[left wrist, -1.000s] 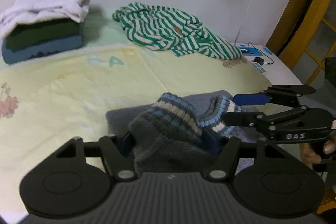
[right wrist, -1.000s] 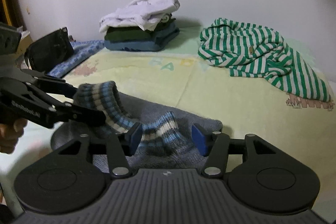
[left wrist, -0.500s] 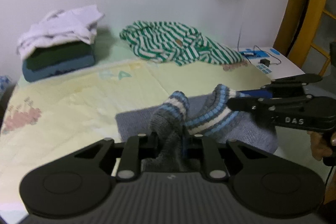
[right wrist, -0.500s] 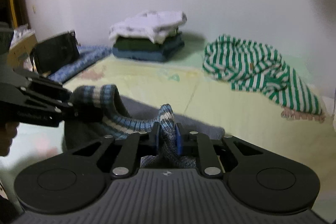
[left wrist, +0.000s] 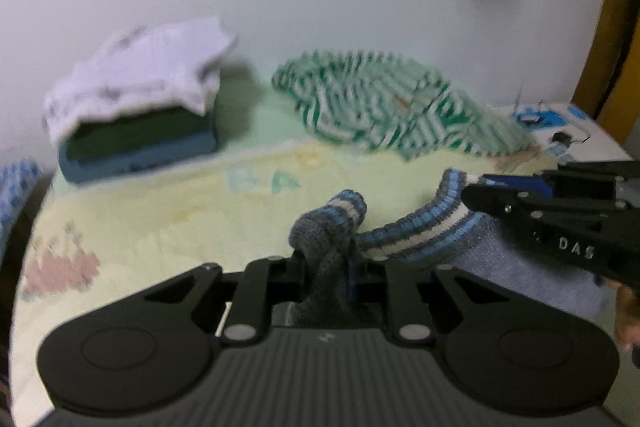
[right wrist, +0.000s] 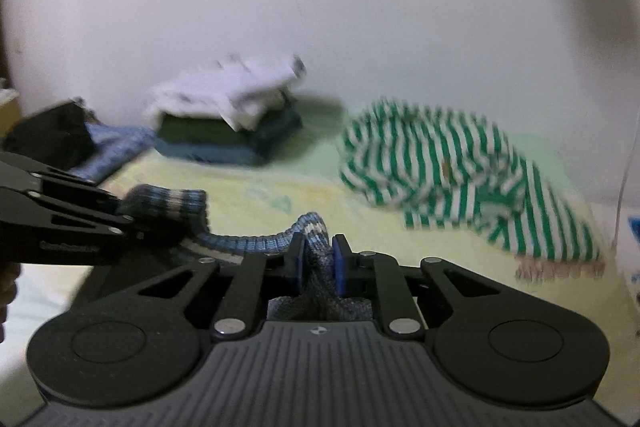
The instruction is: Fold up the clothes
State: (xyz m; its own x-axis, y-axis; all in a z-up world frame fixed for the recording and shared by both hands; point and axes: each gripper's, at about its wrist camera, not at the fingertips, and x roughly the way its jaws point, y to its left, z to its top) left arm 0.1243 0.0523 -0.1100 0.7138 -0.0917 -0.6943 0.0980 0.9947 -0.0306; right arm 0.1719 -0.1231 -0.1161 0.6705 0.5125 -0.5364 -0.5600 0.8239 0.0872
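Left wrist view: a stack of folded clothes [left wrist: 136, 131] and a crumpled green-striped shirt [left wrist: 384, 107] lie well beyond on the yellow bedspread [left wrist: 160, 219]. The left gripper [left wrist: 326, 267] pinches the grey knit sweater's [left wrist: 532, 267] striped cuff, jaws easing apart; the right gripper [right wrist: 316, 259] clamps the other cuff.

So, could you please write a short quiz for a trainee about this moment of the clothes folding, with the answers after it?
1. True or false: the right gripper holds nothing.
2. What lies on top of the folded stack by the wall?
A. a white garment
B. a red towel
C. a black shoe
3. Fill in: the crumpled garment to the right of the stack has white and ____ stripes.

Key
1. False. Its pads press on the striped cuff edge of the grey knit garment; the left gripper has the other cuff between its pads, its jaws opening a little.
2. A
3. green
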